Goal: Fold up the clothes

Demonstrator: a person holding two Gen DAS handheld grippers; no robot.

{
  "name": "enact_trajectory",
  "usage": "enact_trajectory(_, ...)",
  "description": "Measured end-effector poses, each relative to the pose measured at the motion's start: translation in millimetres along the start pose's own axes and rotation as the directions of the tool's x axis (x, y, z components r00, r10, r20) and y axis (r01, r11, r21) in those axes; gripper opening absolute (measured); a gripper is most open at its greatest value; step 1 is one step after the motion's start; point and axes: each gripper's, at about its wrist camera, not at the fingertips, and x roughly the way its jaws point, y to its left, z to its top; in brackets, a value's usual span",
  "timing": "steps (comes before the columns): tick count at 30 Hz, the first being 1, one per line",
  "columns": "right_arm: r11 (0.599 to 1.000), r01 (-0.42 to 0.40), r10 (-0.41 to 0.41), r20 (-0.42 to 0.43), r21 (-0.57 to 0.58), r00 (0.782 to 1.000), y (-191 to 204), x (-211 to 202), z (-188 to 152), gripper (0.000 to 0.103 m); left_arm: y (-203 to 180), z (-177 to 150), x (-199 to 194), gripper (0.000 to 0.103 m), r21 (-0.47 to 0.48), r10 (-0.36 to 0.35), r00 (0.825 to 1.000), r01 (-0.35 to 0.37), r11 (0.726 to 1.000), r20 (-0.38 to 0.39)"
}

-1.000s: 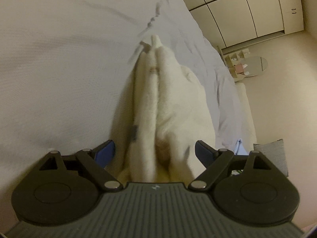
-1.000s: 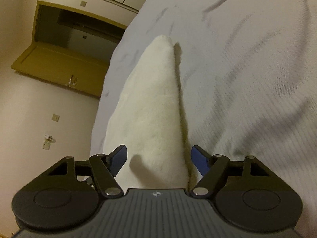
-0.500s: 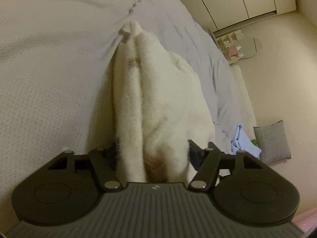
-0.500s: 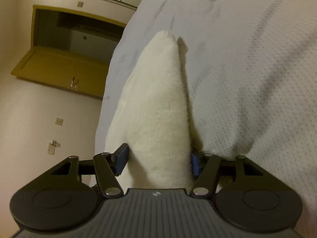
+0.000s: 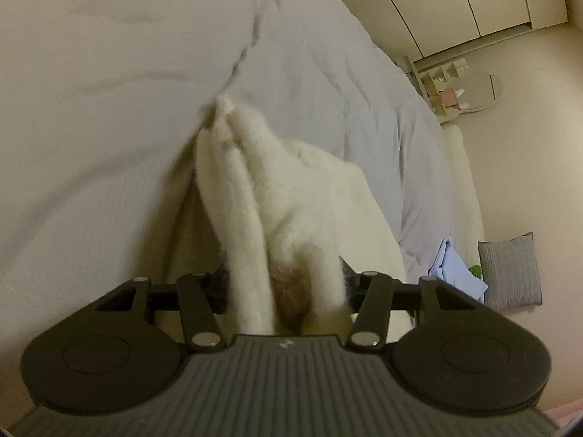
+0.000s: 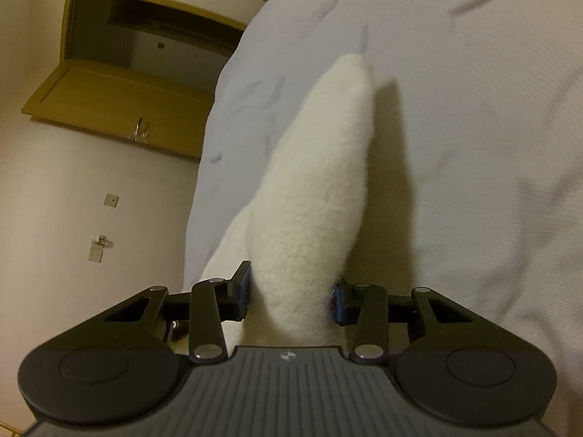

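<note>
**Lifting the fleece off the bed with both grippers**

Spreading across both views, the pale bed cover [image 5: 109, 109] lies beneath a cream fleece garment [image 5: 291, 200], whose gathered edge is now pinched at two places. Both sets of jaws have just been closing with the fabric between them: the left gripper [image 5: 288, 284] clamps a bunched fold, the right gripper [image 6: 291, 295] squeezes another. A second ago both stood wide, pads clear of the cloth. The fleece now rises from the bed, so the fold probably starts here.
</note>
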Motion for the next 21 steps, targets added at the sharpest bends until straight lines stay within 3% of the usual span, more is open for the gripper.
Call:
enact_trajectory(5,1.000,-0.004,0.004,-0.020,-0.021,1.000,60,4,9,0.040,-7,28,-48,0.048,-0.015,0.015,1.000,-0.015,1.000,0.007)
enact_trajectory(10,0.997,-0.030,0.027,-0.039,-0.069,0.999,131,38,16,0.040,7,74,-112,0.048,-0.019,0.031,0.999,-0.030,0.999,0.044)
enact_trajectory(16,0.989,-0.099,0.095,-0.042,-0.108,0.995,217,119,10,0.040,42,151,-195,0.048,0.021,0.063,0.990,-0.066,0.998,0.125)
enact_trajectory(21,0.975,-0.166,0.161,-0.047,-0.146,0.986,267,217,10,0.040,89,207,-240,0.048,0.037,0.099,0.974,-0.108,0.993,0.203)
